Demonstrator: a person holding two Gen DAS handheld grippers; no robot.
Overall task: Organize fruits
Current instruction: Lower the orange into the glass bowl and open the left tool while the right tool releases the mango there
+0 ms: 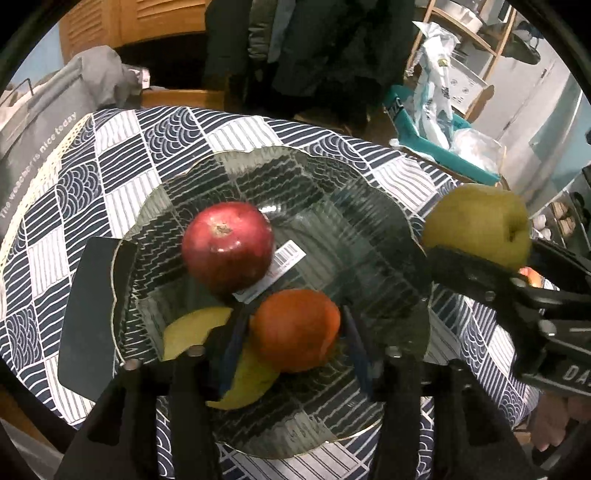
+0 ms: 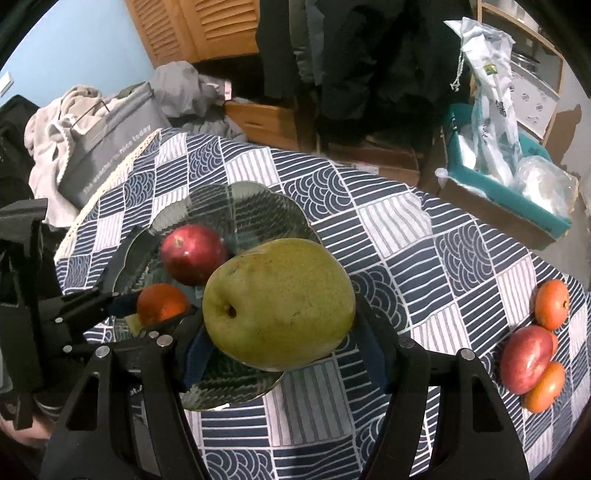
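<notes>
Green pear (image 2: 279, 306) clamped in right gripper (image 2: 280, 354), held above near rim of glass bowl (image 2: 258, 199). Left gripper (image 1: 291, 332) straddles orange fruit (image 1: 295, 328) in bowl, pads apparently just clear. Bowl holds red apple (image 1: 227, 245), orange fruit, yellow fruit (image 1: 192, 328). Risk: pear released over rim could roll onto tablecloth (image 2: 424, 229) or strike left gripper.

A lived-in home: hanging coats (image 2: 332, 48), louvered wooden cabinet (image 2: 207, 26), tablecloth (image 2: 424, 236).
</notes>
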